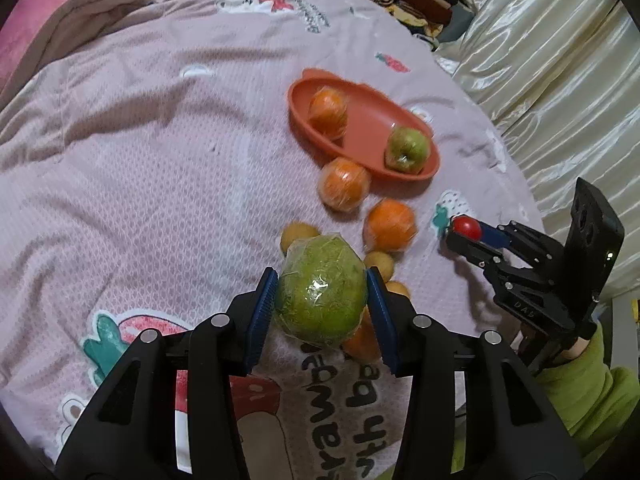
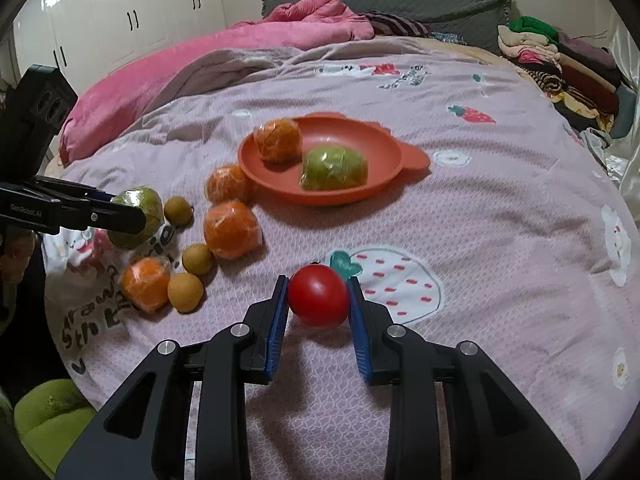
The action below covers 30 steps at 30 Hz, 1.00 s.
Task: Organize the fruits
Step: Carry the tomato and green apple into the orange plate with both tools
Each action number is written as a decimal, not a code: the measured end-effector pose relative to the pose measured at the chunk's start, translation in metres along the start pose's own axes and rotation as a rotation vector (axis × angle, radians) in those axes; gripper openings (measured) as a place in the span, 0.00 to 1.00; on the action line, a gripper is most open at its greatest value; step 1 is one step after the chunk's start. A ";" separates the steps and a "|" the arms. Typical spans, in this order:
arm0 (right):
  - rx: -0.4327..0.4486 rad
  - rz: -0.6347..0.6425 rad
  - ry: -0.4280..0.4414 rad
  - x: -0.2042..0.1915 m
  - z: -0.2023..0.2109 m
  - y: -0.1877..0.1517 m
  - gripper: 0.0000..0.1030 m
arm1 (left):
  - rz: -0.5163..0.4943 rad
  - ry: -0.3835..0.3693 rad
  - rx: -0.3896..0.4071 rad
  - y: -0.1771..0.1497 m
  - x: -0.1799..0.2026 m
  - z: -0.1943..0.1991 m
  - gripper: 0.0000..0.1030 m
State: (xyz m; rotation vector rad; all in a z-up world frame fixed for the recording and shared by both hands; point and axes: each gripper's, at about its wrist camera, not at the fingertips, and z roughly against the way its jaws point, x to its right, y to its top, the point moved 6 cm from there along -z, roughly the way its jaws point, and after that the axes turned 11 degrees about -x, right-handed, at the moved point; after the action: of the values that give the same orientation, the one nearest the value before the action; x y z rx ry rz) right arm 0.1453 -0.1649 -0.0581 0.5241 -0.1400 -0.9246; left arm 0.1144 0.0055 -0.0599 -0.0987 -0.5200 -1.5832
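Bedspread (image 2: 500,208): pale lilac, small white lattice print, strawberry and mushroom cartoons, dark lettering. Blanket (image 2: 208,56) at far left: pink. Plate (image 2: 360,196): terracotta orange. On it: orange fruit (image 2: 279,140) and green apple (image 2: 334,168), both in clear film. Near left: wrapped oranges (image 2: 232,229), small tan-yellow round fruits (image 2: 185,292). Left hand-held gripper (image 1: 322,296): black, blue pads, green wrapped fruit (image 1: 320,294). Right hand-held gripper (image 2: 318,298): same colours, glossy red tomato (image 2: 318,298). Sleeve (image 1: 592,392): lime green. Curtain (image 1: 540,40): cream satin.

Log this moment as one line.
left claw: shut on green fruit | right claw: shut on tomato | plate: orange, green fruit
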 end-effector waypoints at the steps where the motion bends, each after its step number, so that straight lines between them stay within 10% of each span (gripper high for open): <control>1: 0.007 0.000 0.000 0.000 0.002 0.001 0.27 | -0.001 0.000 0.004 0.001 0.001 0.002 0.36; 30: 0.121 0.019 -0.009 0.023 0.031 0.052 0.27 | -0.082 0.025 0.043 0.077 0.036 -0.002 0.36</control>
State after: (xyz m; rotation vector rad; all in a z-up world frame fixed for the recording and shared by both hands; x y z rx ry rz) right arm 0.1861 -0.1691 -0.0082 0.6299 -0.2101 -0.9039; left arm 0.1856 -0.0277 -0.0284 -0.0248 -0.5439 -1.6504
